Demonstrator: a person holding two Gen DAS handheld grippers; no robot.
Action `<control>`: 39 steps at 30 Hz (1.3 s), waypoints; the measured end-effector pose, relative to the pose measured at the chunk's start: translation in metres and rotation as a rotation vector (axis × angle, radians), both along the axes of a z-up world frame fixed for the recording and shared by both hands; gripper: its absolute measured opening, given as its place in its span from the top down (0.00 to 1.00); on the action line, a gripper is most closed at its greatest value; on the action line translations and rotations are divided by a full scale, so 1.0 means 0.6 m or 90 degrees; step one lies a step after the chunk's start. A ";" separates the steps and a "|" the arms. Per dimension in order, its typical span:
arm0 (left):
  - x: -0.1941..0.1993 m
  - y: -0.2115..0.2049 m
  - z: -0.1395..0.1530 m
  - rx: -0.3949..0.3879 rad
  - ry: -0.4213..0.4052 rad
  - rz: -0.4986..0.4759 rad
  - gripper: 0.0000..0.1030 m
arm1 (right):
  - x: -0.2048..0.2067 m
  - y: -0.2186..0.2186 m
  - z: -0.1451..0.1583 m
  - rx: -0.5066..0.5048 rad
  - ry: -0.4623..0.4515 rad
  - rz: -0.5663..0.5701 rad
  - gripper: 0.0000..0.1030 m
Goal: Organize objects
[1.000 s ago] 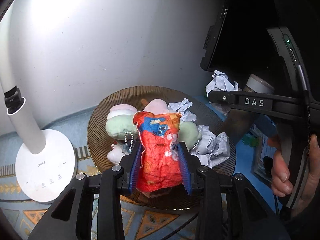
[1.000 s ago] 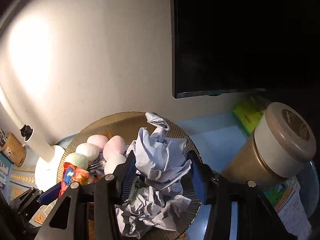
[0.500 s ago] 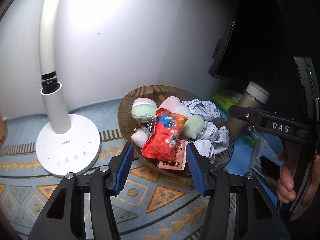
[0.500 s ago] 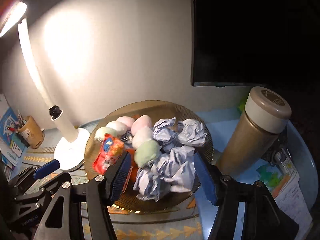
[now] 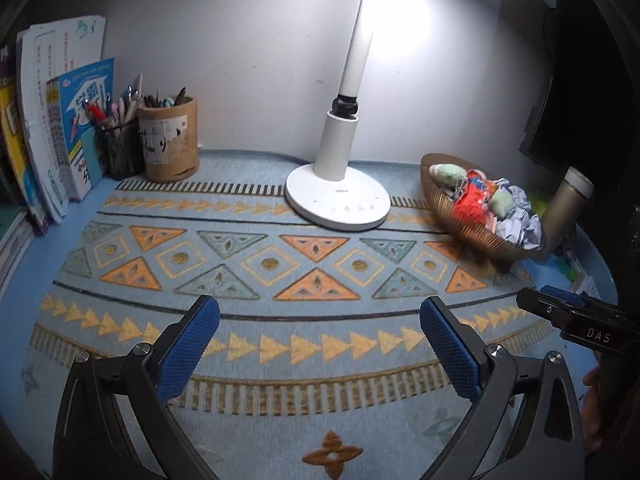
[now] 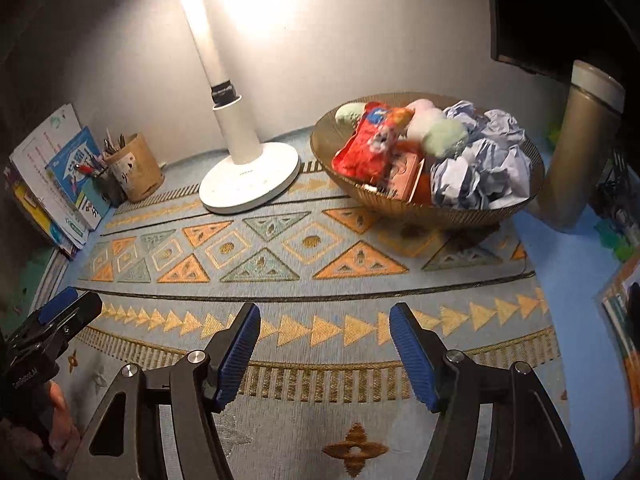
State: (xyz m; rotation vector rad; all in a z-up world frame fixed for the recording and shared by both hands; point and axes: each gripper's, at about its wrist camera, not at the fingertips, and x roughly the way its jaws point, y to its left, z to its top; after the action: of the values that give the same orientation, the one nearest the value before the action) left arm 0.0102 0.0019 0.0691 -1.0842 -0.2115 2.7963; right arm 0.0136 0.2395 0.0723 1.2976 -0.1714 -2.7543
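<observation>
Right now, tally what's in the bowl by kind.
In the bowl:
Red snack packet: 1
Orange box: 1
Green plush balls: 2
Pink plush balls: at least 1
Crumpled paper balls: about 4, they overlap
Total: about 9

My left gripper [image 5: 320, 320] hangs over patterned mat [image 5: 256, 264], jaws wide apart, nothing between. Ahead: white lamp base [image 5: 338, 196]; basket [image 5: 472, 232] right of it, holding red packet [image 5: 474, 200], crumpled paper [image 5: 524, 224]. Pen holder [image 5: 170, 144] far left. My right gripper [image 5: 576, 312] at right edge.
</observation>
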 end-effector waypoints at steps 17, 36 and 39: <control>-0.036 0.013 -0.117 -0.073 -0.116 0.016 0.01 | -0.029 -0.038 -0.089 0.089 -0.018 -0.006 0.36; -0.038 0.025 -0.121 -0.119 -0.127 0.015 0.00 | -0.035 -0.048 -0.093 0.114 -0.027 -0.002 0.20; -0.037 0.025 -0.121 -0.119 -0.127 0.015 0.00 | -0.034 -0.053 -0.094 0.124 -0.027 0.007 0.20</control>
State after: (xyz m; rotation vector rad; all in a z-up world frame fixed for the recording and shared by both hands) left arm -0.0122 0.0169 -0.0034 -1.4121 0.0190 2.7719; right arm -0.0069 0.2078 0.0157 1.3962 0.1029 -2.7942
